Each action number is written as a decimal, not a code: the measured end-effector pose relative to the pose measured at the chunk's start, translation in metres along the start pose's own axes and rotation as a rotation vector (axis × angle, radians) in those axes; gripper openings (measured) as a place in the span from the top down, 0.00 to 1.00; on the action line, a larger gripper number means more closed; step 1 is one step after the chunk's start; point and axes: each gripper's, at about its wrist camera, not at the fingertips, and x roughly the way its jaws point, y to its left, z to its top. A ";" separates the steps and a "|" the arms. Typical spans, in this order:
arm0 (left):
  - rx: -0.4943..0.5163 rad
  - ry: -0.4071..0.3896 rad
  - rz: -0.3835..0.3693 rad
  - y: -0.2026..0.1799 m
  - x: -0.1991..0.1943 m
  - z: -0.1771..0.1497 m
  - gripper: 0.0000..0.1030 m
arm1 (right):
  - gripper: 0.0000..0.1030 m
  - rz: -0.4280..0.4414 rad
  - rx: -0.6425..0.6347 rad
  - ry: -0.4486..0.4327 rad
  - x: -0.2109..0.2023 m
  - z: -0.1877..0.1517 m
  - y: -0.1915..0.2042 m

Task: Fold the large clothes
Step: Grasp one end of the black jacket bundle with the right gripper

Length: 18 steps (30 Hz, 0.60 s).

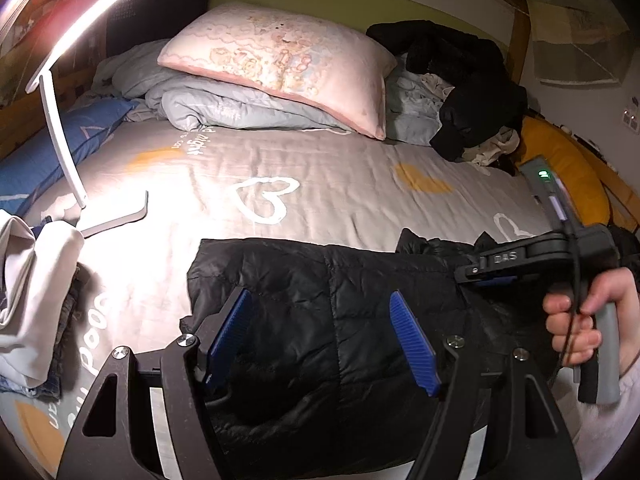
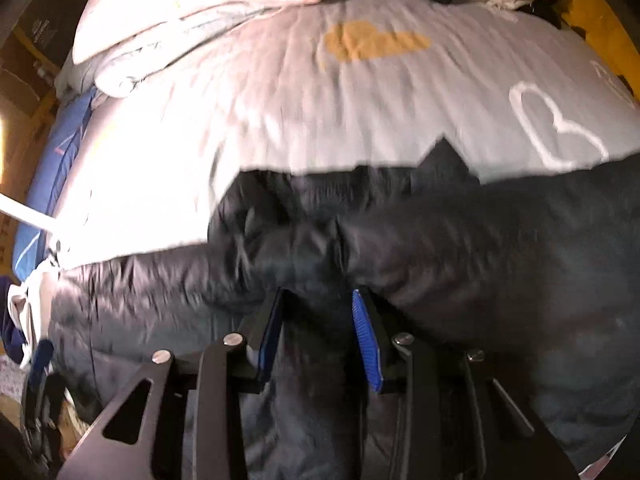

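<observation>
The black puffer jacket point(image 1: 332, 320) lies across the near side of the bed point(image 1: 320, 184). The left gripper point(image 1: 320, 336) hovers over it, jaws released; the right gripper point(image 2: 316, 336) has jaws clenched on its fabric.

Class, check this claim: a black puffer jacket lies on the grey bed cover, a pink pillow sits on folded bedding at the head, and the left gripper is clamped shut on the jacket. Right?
One detail is wrong. The left wrist view shows the left gripper open, its blue pads apart above the black puffer jacket. The grey bed cover and pink pillow are as stated.
</observation>
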 end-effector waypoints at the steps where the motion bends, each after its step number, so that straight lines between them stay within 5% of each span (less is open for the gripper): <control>1: 0.001 0.002 0.005 0.000 0.001 0.000 0.32 | 0.68 -0.014 0.007 0.025 0.010 0.003 0.000; 7: -0.011 0.020 -0.003 0.005 0.005 -0.001 0.32 | 0.68 -0.059 -0.046 0.014 0.024 0.005 0.004; 18: 0.019 0.007 -0.004 -0.001 0.001 -0.001 0.32 | 0.70 -0.064 0.052 0.055 0.026 0.044 0.007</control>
